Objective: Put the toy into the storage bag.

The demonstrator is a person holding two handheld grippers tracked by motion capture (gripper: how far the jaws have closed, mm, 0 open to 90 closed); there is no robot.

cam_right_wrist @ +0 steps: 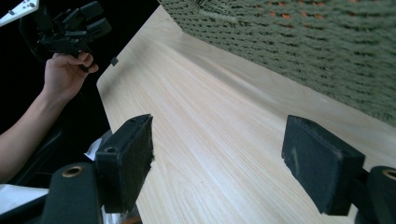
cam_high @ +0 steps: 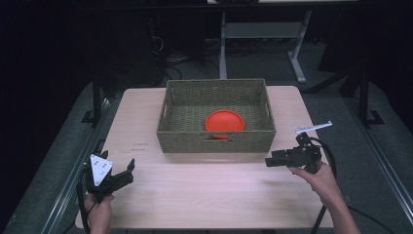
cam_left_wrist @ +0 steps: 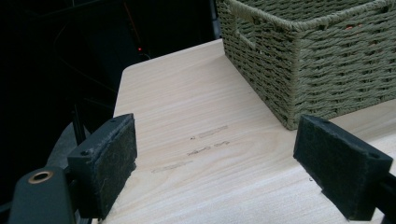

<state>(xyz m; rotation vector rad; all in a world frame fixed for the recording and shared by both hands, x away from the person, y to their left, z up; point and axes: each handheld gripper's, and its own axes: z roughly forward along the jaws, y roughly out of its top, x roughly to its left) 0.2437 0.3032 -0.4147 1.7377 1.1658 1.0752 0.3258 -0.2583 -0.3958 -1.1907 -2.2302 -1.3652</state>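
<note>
Sitting in the upper middle of the high view, the olive-green woven rectangular basket [cam_high: 216,139] rests on the pale wooden table [cam_high: 204,190] with its long axis running left to right across the frame, its open mouth facing up and a handle slot in each short end wall. Inside it, toward the near wall and slightly right of the middle, lies a round orange plastic dish [cam_high: 224,122]; whether it faces up or down cannot be told.

At the lower left of that view the left gripper [cam_high: 124,171] is held in the person's left hand [cam_high: 100,207] just over the near left corner of the table, pointing toward the upper right. Its jaws stand wide apart with nothing between them; in the left gripper view they frame bare wood and the basket's near left corner [cam_left_wrist: 292,70].

At the right, the right gripper [cam_high: 271,160] is held in the right hand [cam_high: 321,178] and points left, level with the table, just in front of the basket's near right corner. Its jaws are also spread, holding nothing; in the right gripper view the basket's wall [cam_right_wrist: 303,51] runs along the upper right.
</note>
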